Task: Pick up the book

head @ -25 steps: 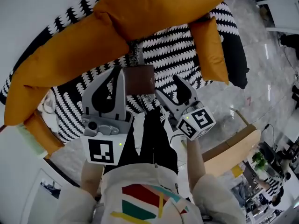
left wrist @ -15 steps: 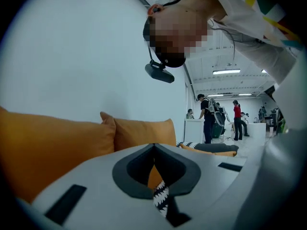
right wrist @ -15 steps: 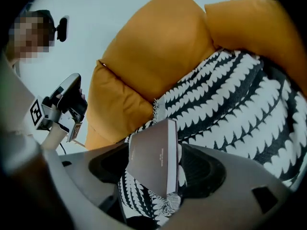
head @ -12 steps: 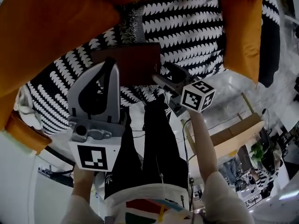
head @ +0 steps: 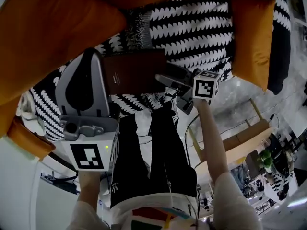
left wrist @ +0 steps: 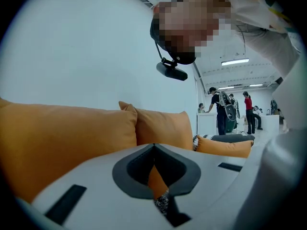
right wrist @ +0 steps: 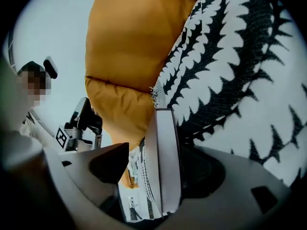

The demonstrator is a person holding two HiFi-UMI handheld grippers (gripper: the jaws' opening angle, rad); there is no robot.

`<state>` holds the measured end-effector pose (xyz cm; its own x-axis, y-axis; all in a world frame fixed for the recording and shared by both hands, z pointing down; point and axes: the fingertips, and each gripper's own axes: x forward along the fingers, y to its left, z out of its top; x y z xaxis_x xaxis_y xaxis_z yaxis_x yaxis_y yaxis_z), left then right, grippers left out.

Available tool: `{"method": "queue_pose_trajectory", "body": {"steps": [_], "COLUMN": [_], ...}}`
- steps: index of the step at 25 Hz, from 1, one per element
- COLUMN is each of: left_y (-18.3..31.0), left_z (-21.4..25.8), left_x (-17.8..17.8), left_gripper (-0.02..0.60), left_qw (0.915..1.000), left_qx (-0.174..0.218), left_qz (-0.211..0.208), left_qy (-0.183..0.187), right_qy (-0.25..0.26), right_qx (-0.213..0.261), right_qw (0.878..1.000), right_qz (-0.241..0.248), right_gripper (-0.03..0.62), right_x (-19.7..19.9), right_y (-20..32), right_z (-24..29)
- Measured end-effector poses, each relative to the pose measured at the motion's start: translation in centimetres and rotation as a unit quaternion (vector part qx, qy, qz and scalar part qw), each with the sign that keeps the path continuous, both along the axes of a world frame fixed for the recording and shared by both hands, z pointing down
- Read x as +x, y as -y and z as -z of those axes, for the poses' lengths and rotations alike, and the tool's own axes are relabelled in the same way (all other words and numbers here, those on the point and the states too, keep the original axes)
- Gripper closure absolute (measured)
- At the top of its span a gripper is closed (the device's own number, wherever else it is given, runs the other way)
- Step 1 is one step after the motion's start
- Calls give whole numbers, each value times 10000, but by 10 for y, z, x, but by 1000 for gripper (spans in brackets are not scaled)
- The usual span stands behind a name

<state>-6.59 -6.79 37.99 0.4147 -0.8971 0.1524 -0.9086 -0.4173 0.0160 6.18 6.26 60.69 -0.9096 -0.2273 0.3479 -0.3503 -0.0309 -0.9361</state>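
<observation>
Big orange cushion (head: 48,37) fills the far left; a black-and-white throw (head: 192,23) covers the seat to its right. L gripper (head: 90,56) hangs over the near-left part of the throw, jaws pressed together on nothing. It has no part in this step.

Brown book (head: 134,73) lies flat on the throw, just right of the L gripper. R gripper (head: 165,80) is at the book's right edge. In the right gripper view the page edge sits betw. the jaws, tight against one pad, w/ a sliver of throw showing betw. the book and the other pad. So the jaws straddle the book but aren't clamped yet.

Step in hand, I reckon: closing on the book. To do it well:
- Push in a bit deeper so the pads bite the covers, not just the edge.
- Squeeze till both pads sit flat.
- Keep throw fabric out of the pinch.

The grip is on one edge only, so the book will prob. droop or fan open. Lift slowly and keep the gripper level.
</observation>
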Motion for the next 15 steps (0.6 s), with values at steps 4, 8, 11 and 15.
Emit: {"method": "queue_pose_trajectory", "body": {"steps": [4, 8, 11, 15], "left_y": [1, -5, -12, -30], "left_z": [4, 0, -1, -3], "left_x": [1, -8, -25, -59], "left_gripper": [574, 574, 574, 574], "left_qw": [10000, 9999, 9993, 9983], "left_qx": [94, 26, 24, 39], "left_qz": [-15, 136, 360, 573], "left_qy": [29, 16, -13, -14], "right_qy": [392, 73, -78, 165], "right_qx": [281, 713, 753, 583], "right_qw": [9971, 9906, 9931, 9926], "right_qz": [597, 1167, 893, 1051], "right_gripper": [244, 250, 290, 324], "right_x": [-38, -85, -103, -138], "right_y": [4, 3, 19, 17], "right_z": [31, 36, 34, 41]}}
